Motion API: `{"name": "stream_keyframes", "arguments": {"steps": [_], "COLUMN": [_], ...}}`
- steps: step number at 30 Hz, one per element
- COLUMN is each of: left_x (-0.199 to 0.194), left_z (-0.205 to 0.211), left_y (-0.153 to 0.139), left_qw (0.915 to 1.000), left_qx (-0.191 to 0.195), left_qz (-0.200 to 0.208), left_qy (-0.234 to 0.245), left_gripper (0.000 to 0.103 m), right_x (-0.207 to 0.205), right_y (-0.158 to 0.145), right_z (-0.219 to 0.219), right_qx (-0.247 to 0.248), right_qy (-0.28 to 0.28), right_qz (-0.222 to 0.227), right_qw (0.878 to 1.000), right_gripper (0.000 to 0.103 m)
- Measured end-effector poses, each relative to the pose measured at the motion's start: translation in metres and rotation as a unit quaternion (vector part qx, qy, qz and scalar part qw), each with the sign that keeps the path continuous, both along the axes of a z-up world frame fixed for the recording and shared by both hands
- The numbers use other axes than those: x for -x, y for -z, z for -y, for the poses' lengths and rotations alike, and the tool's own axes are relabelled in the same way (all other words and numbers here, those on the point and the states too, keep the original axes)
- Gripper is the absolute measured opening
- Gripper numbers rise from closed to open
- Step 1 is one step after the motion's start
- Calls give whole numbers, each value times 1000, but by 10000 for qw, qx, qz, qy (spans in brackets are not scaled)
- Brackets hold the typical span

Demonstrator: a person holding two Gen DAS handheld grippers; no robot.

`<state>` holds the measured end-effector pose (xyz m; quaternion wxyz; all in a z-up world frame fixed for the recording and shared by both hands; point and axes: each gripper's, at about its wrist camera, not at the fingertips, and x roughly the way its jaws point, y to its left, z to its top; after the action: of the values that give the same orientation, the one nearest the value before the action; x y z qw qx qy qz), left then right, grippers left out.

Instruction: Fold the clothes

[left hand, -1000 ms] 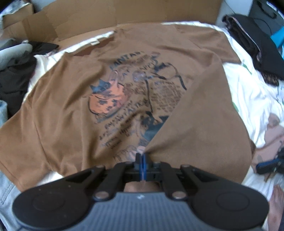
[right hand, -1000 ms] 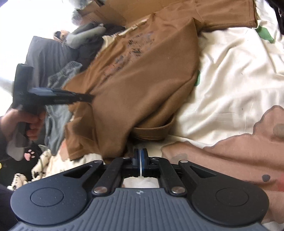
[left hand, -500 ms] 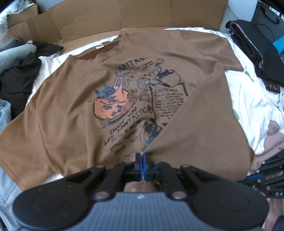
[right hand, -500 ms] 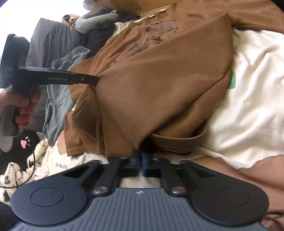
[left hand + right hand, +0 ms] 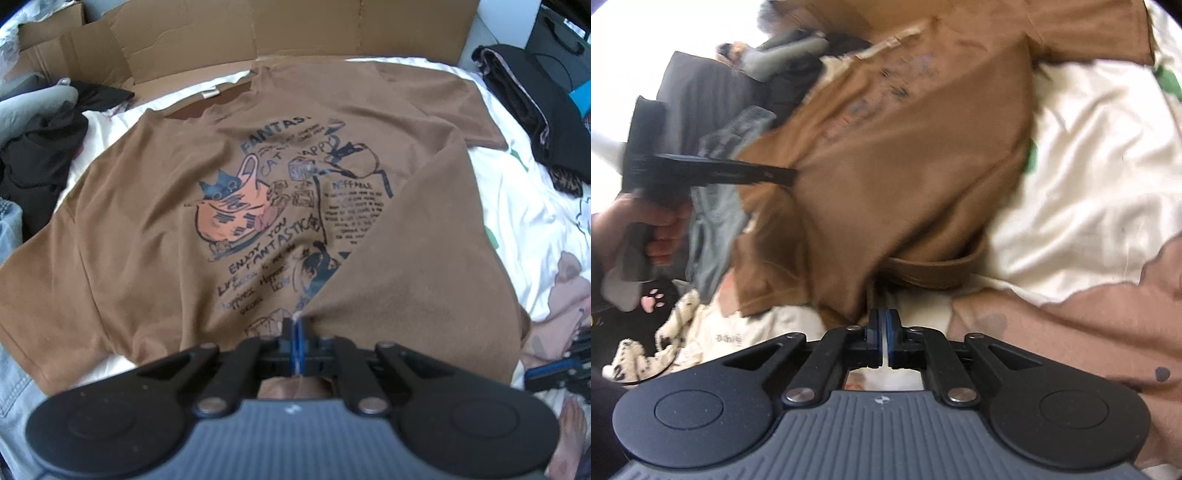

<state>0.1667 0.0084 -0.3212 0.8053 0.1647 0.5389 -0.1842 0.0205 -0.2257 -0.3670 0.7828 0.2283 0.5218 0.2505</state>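
A brown T-shirt (image 5: 155, 229) with a cat print lies face up on the cream bed sheet (image 5: 517, 206). Its right side is folded diagonally over the print. My left gripper (image 5: 295, 325) is shut on the corner of that folded flap, near the bottom hem. From the right wrist view, the left gripper (image 5: 790, 176) shows side-on, pinching the shirt (image 5: 886, 177). My right gripper (image 5: 884, 314) is shut at the shirt's doubled lower edge, where a narrow strip of brown cloth runs into its tips. It also shows at the right edge as the right gripper (image 5: 528, 374).
Flattened cardboard (image 5: 258, 33) lies behind the shirt. Dark clothes (image 5: 37, 158) are heaped at the left and black garments (image 5: 535, 122) at the right. Denim (image 5: 11, 387) sits at the near left. A person's hand (image 5: 661, 229) holds the left gripper's handle.
My right gripper has closed in on the shirt's doubled lower edge, which now reaches its tips. The left gripper keeps its hold on the flap corner and has stayed put.
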Motion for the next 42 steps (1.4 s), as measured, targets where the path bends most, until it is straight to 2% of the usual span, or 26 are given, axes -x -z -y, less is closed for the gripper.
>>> {"name": "stream_keyframes", "arguments": {"steps": [6, 8, 10, 15, 22, 24, 26, 29, 33, 38, 42], "left_x": [-3, -4, -6, -6, -6, -6, -6, -4, 0, 17, 36], "left_z": [-3, -5, -5, -3, -5, -6, -5, -4, -3, 5, 20], "left_y": [-5, -8, -9, -8, -7, -6, -7, -7, -8, -6, 3], "left_qw": [10000, 9999, 9999, 9998, 9999, 9999, 9999, 9999, 9998, 9982, 9957], "left_qx": [-31, -19, -3, 6, -5, -1, 5, 24, 181, 486, 646], "left_qz": [73, 107, 120, 136, 103, 91, 92, 81, 8, -335, -603], "left_qy": [-43, -88, -113, -123, -94, -104, -97, -95, -70, 51, 294], "left_gripper": [2, 2, 2, 2, 2, 2, 2, 2, 2, 2, 2], "right_x": [-7, -8, -8, -8, -7, -10, -12, -9, 3, 25, 45], "right_y": [1, 1, 3, 16, 25, 29, 32, 30, 11, -16, -25], "right_z": [-13, -11, -11, -23, -38, -38, -36, -34, -16, 32, 66], "right_qx": [-92, -140, -132, -162, -270, -286, -338, -313, -292, -253, -246], "right_qy": [-170, -111, -67, -197, -293, -234, -148, -167, -66, 436, 922], "right_qz": [75, 64, 45, -90, -108, -149, -211, -128, 10, 64, -24], "right_qw": [9998, 9998, 9999, 9996, 9991, 9992, 9991, 9993, 9996, 9987, 9954], "right_gripper": [8, 24, 35, 35, 34, 24, 2, 1, 1, 1, 1]}}
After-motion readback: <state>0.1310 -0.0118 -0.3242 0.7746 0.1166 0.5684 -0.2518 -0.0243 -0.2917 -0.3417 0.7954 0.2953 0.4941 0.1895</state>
